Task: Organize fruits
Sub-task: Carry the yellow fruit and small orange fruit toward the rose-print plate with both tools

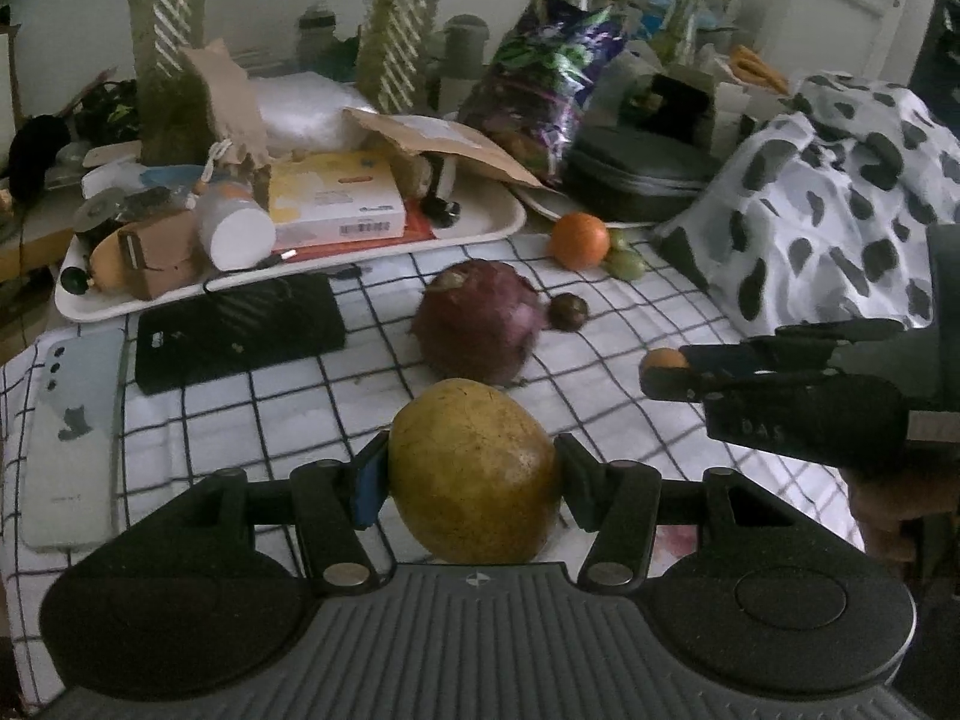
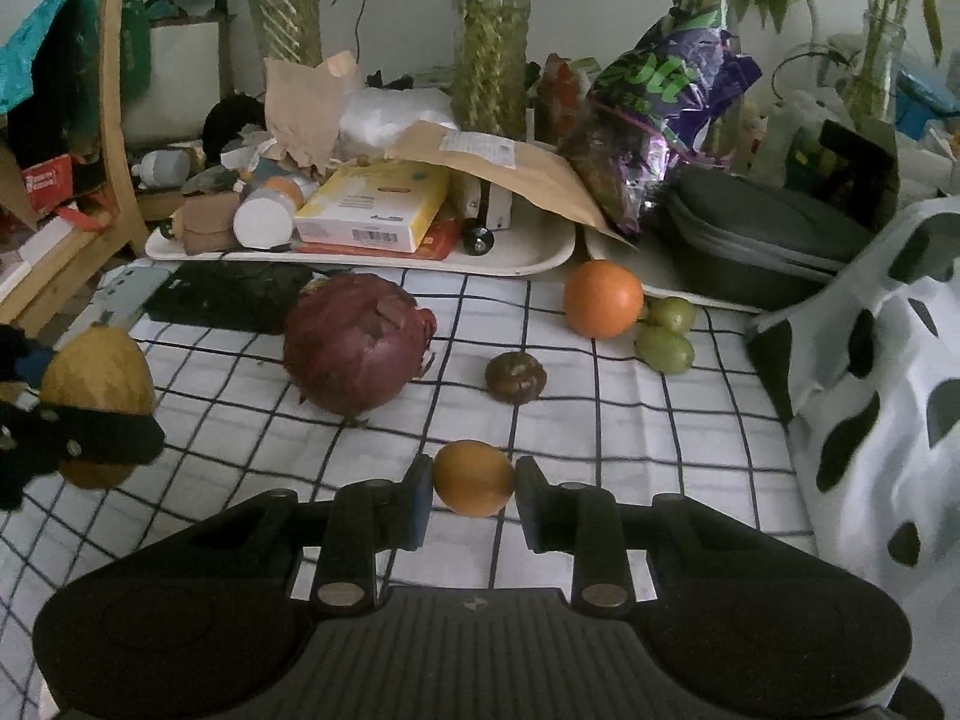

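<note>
Both grippers loaded, one fruit each, carried over the checked cloth.

Left gripper (image 1: 471,474) is clamped across the widest part of a yellow-green mango (image 1: 474,471), pads on opposite flanks so it likely can't roll out; right gripper (image 2: 473,489) pinches a small orange fruit (image 2: 474,485) the same way, jaws nearly closed. Both fruits look lifted clear of the checked cloth (image 2: 600,420). Ahead, loose on the cloth: purple round fruit (image 2: 357,342), small dark fruit (image 2: 516,378), an orange (image 2: 602,298) touching two green fruits (image 2: 666,336), probably the group being built. Writing: purple snack bag (image 2: 672,102) shows big green letters, not legible; yellow box (image 2: 375,210) has a barcode, text too small.
</note>
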Available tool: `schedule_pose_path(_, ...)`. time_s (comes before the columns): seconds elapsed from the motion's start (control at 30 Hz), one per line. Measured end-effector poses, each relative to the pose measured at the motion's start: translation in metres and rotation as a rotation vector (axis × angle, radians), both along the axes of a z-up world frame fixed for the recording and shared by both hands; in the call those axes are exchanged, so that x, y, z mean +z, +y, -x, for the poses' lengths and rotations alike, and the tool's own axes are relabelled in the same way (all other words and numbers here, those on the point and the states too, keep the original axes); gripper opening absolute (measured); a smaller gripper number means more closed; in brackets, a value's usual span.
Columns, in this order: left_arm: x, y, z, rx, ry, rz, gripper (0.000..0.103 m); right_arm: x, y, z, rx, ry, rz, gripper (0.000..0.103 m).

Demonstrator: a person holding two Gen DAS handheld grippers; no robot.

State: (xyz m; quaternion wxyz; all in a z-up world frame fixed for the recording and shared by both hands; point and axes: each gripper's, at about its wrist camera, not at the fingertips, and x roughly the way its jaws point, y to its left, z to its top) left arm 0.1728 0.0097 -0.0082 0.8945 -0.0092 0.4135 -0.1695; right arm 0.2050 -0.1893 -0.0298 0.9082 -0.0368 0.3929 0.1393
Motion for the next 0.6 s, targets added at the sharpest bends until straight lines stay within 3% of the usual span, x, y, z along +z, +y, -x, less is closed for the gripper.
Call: schedule_pose_path(0.6,0.005,-0.025,0.072,-0.033,-0.014,0.019,0.055,0.01,-0.006,0.081,0.009,0.012,-0.056,0.03)
